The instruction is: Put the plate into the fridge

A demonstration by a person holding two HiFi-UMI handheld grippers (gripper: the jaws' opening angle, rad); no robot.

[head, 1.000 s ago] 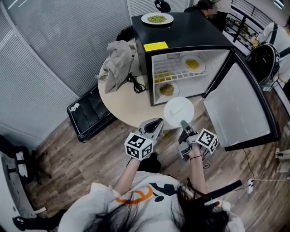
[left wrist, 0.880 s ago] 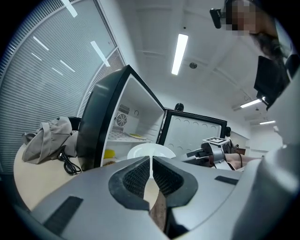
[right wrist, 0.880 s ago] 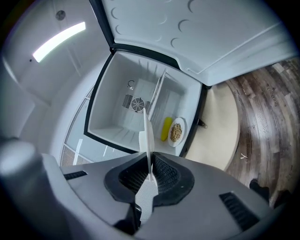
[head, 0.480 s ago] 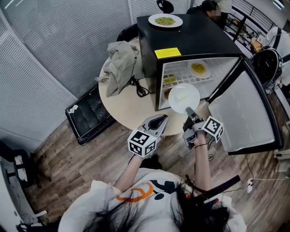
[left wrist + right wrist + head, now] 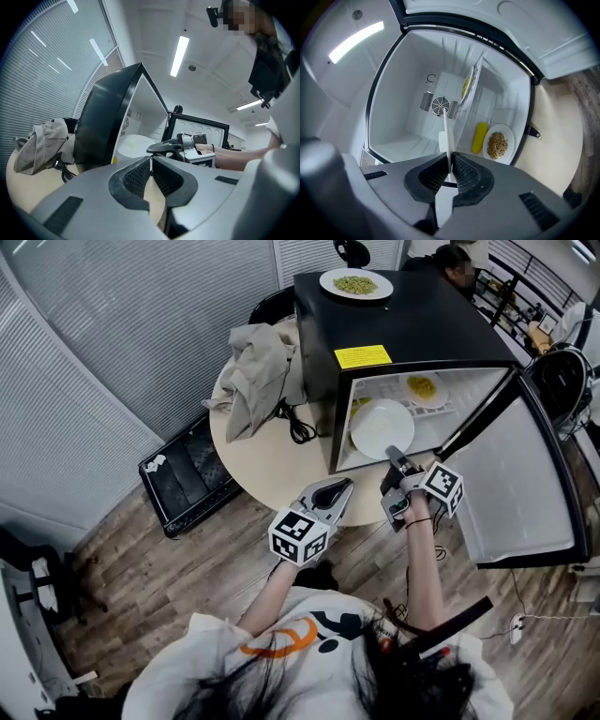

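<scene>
**Plate at the fridge mouth, pinched by the right gripper**

At the left of the round worktop lies a crumpled grey cloth. The left gripper hangs over the worktop's near edge, just beside the fridge's left wall, its jaws pressed together on nothing. The black fridge stands open, with another plate of food on its roof. The white plate is in the opening, lying parallel to the wire shelf, and its far rim seems past the threshold. The right gripper is clenched on the near rim, so the plate reaches straight ahead from those jaws into the cabinet. Only this hand is placed to push it in. Whether it is heading above or below the shelf I cannot tell. The door hangs wide open on the right.
</scene>
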